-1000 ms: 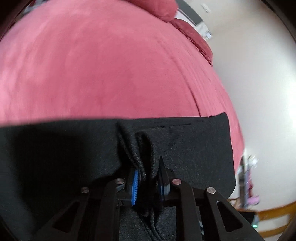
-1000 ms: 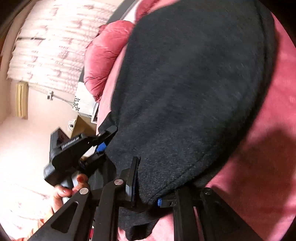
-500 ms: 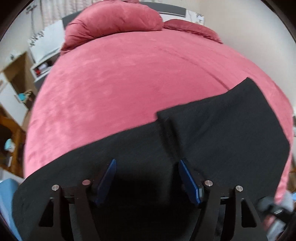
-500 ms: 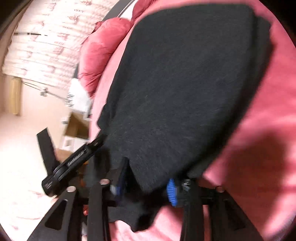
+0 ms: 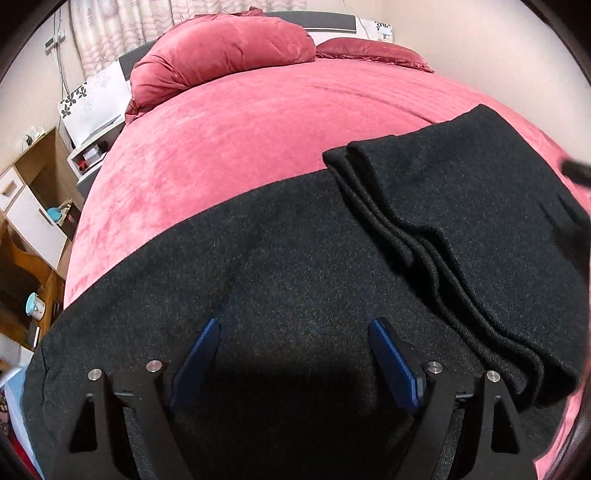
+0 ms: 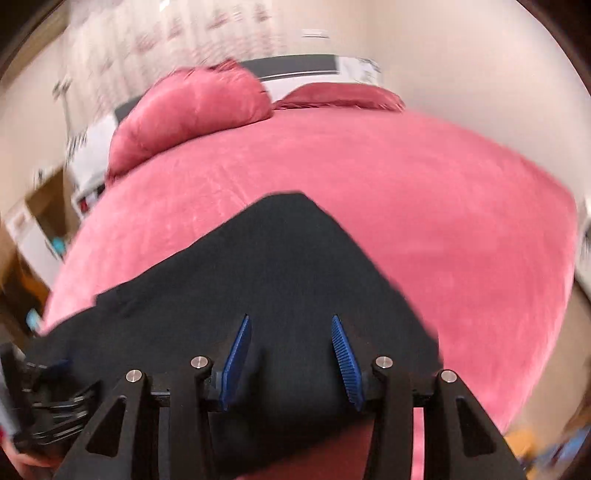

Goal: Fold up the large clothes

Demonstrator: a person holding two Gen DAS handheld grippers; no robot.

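Left wrist view. Left gripper (image 5: 295, 356) spread wide, nothing between the blue pads, hovering low over the dark garment (image 5: 280, 266). Garment lies flat across the near end of the bed (image 5: 258, 122); its right part is doubled over, the stacked fold edge (image 5: 417, 243) running diagonally toward the camera in several rolled layers. Judgement on risk: those layers sit loose and slightly wavy — a grab taken just beside the edge could catch only the top ply and peel the fold open. Thick, wool-like cloth would likely spring back if not pressed down. The near hem appears to lie at the mattress edge, so a pull toward the camera might drag the whole piece off.

Room: red plush bedspread, two red pillows (image 5: 221, 48) at the headboard, patterned curtain (image 5: 122, 33) behind, a wooden cabinet (image 5: 29, 206) with open shelves to the left, a mug (image 5: 35, 306) on a lower shelf.

Right wrist view. Heavily blurred. Right gripper (image 6: 291, 363) parted, pads empty, above the folded section, whose far corner (image 6: 291, 201) points up the bed. The other tool shows at the lower left edge. Risk here, as I judge it: closing blind at this speed could bunch the cloth rather than take a clean corner — the velvet-like spread may also grip the fabric and wrinkle it when slid.
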